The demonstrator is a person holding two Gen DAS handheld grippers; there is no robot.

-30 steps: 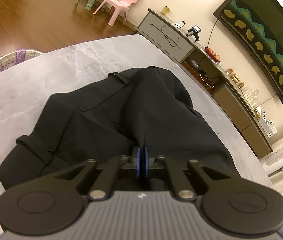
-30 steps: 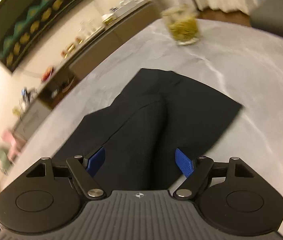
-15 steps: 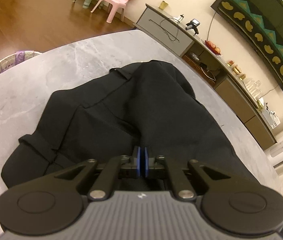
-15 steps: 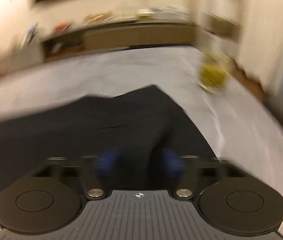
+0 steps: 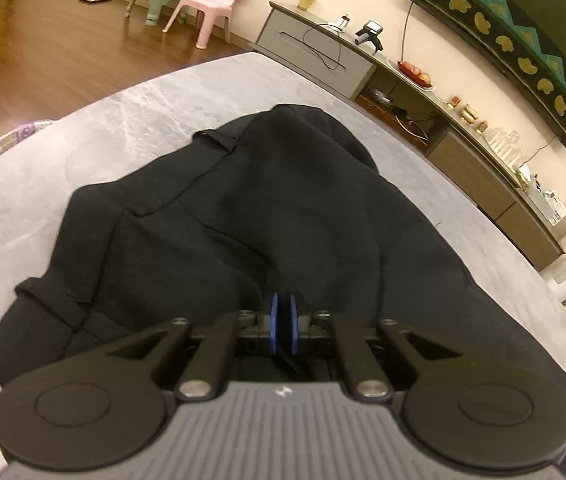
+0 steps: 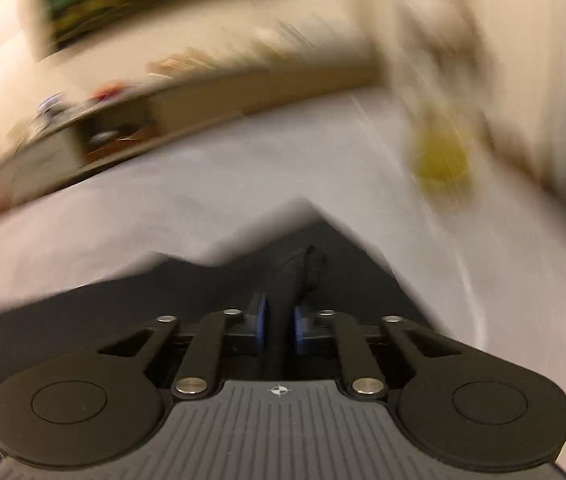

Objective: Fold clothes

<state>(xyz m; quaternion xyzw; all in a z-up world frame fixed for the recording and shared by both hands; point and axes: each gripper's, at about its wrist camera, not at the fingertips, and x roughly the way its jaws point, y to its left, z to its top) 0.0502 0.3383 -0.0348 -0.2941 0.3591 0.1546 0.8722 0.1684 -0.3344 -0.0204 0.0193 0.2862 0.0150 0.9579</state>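
A black garment, seemingly trousers [image 5: 267, 208], lies bunched on the grey marble table [image 5: 123, 120]. My left gripper [image 5: 282, 324] is shut on a fold of its cloth at the near edge; a belt loop and waistband show at the far left. In the blurred right wrist view, my right gripper [image 6: 279, 320] is shut on a pinched ridge of the black garment [image 6: 291, 272], with the rest of the cloth [image 6: 123, 312] spread flat to the left below it.
A yellow-filled glass container [image 6: 439, 156] stands on the table at the right, blurred. A woven basket [image 5: 7, 140] sits beside the table's left edge. A long sideboard [image 5: 443, 128] runs along the wall, and two small plastic chairs [image 5: 211, 4] stand on the wood floor.
My right gripper went from open over the cloth to shut on a pinched fold, swinging fast. My left gripper stayed shut on the garment as its view shifted slightly.
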